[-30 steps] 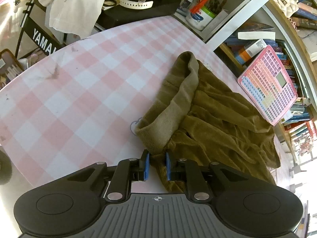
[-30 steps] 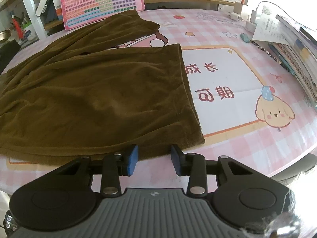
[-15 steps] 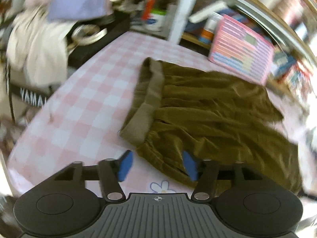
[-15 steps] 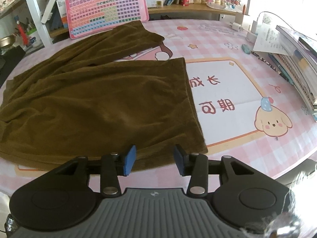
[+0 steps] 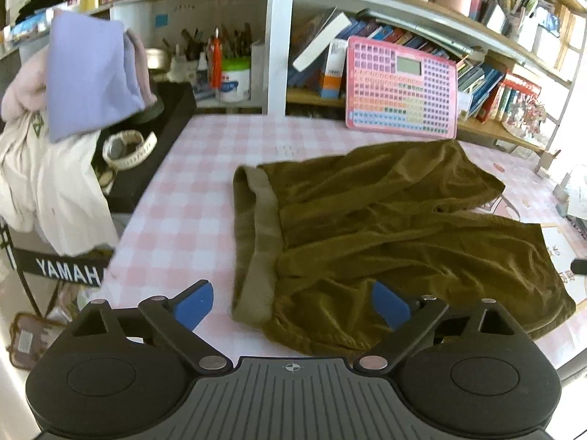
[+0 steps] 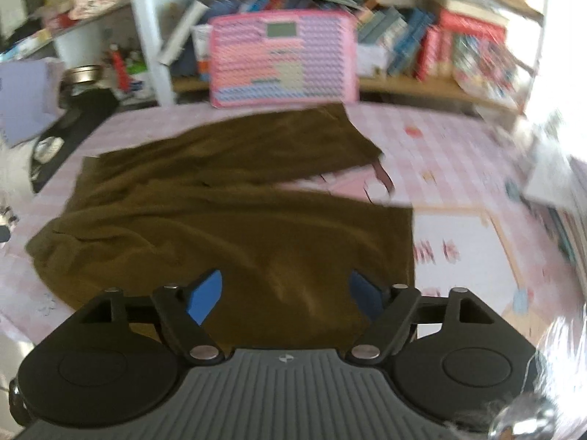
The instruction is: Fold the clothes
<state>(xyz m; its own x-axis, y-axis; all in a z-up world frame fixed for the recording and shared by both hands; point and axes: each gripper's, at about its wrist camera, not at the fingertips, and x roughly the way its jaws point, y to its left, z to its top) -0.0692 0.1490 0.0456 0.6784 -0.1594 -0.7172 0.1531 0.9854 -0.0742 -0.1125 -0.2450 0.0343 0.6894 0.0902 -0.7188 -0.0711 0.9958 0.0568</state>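
Note:
Olive-brown trousers (image 5: 385, 227) lie spread on the pink checked tablecloth (image 5: 190, 212), their lighter waistband (image 5: 262, 242) turned up at the left end and the two legs running right. My left gripper (image 5: 293, 302) hangs open above the waistband's near corner, holding nothing. In the right wrist view, which is blurred, the same trousers (image 6: 238, 212) fill the middle. My right gripper (image 6: 286, 293) is open over the near trouser leg, its jaws wide apart and empty.
A pink keyboard toy (image 5: 401, 86) leans against the bookshelf behind the table. A black keyboard instrument (image 5: 146, 154) with a watch (image 5: 128, 146), white and lilac clothes (image 5: 84, 73) sits at the left. Books and papers (image 6: 565, 190) lie at the table's right edge.
My left gripper let go of the waistband, opened wide and drew back and up. My right gripper opened further and lifted, swinging so its view blurs. The trousers lie flatter.

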